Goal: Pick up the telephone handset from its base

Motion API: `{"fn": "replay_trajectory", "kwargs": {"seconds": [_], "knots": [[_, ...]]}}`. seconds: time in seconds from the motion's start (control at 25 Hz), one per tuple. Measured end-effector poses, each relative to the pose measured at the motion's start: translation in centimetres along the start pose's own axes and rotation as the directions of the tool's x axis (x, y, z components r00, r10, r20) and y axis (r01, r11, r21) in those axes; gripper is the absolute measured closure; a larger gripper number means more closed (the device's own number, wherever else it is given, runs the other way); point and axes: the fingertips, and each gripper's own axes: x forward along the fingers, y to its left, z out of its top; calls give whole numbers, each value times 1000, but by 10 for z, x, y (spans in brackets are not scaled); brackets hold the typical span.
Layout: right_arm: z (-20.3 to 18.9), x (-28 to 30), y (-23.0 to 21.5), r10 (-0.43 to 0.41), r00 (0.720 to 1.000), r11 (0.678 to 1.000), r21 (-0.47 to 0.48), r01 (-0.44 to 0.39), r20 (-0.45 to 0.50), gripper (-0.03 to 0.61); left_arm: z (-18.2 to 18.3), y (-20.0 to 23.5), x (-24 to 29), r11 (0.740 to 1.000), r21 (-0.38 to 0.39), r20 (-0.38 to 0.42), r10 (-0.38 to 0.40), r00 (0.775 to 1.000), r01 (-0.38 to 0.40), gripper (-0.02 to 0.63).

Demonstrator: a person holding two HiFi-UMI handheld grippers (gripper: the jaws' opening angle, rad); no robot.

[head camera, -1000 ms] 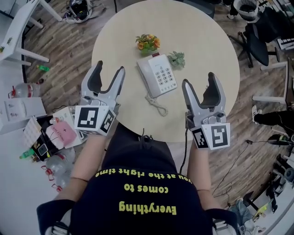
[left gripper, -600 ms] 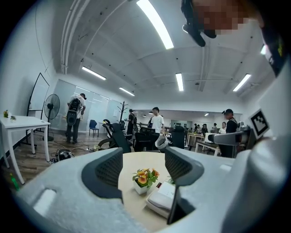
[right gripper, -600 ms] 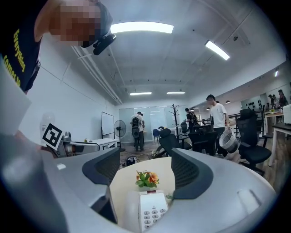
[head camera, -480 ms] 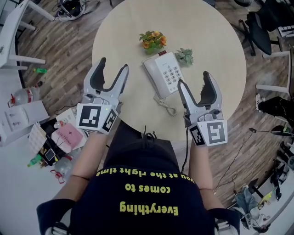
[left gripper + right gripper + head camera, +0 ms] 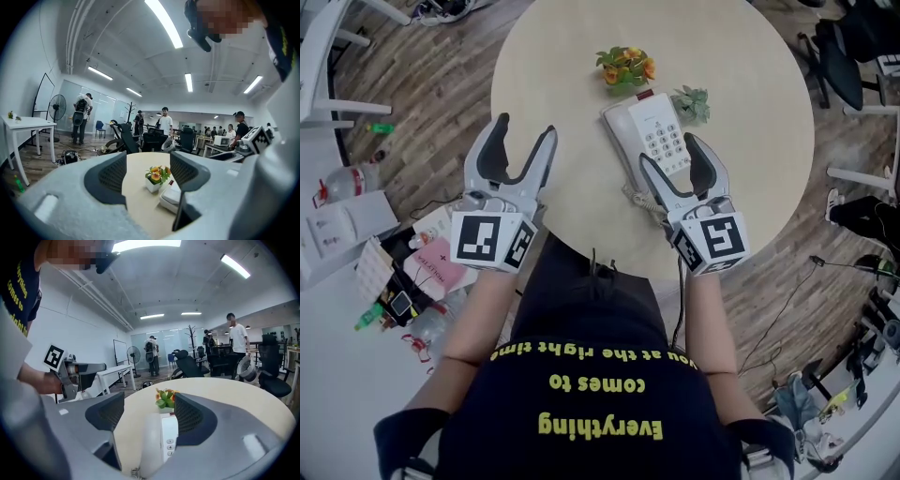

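Observation:
A white telephone point(image 5: 664, 131) lies on the round beige table point(image 5: 572, 56), its handset point(image 5: 623, 138) resting along the base's left side. A coiled cord point(image 5: 639, 199) trails from the near end. My right gripper point(image 5: 673, 161) stands open over the phone's near end, one jaw on each side of it. In the right gripper view the handset point(image 5: 150, 446) lies between the open jaws, with the keypad point(image 5: 169, 437) beside it. My left gripper point(image 5: 523, 133) hovers open and empty over the table's left edge; the left gripper view shows the phone point(image 5: 171, 199) off to its right.
A small pot of orange flowers point(image 5: 626, 66) and a little green plant point(image 5: 691, 101) stand just beyond the phone. Bottles and clutter point(image 5: 394, 281) lie on the floor at left, office chairs point(image 5: 848, 56) at right. Several people stand far off.
My right gripper has moved left and forward from the table's near right edge until its jaws straddle the phone's near end. The left gripper has hardly moved.

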Motion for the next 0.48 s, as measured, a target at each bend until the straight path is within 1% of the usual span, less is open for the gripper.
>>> {"fn": "replay_trajectory", "kwargs": {"seconds": [0.2, 0.48], "knots": [[-36, 25, 9, 59, 990, 998, -3, -60, -124, 241, -7, 7, -9, 1000, -7, -14, 21, 1000, -21, 324], [-86, 50, 7, 62, 963, 997, -37, -74, -262, 241, -16, 16, -20, 999, -18, -28, 45, 999, -45, 324]]}}
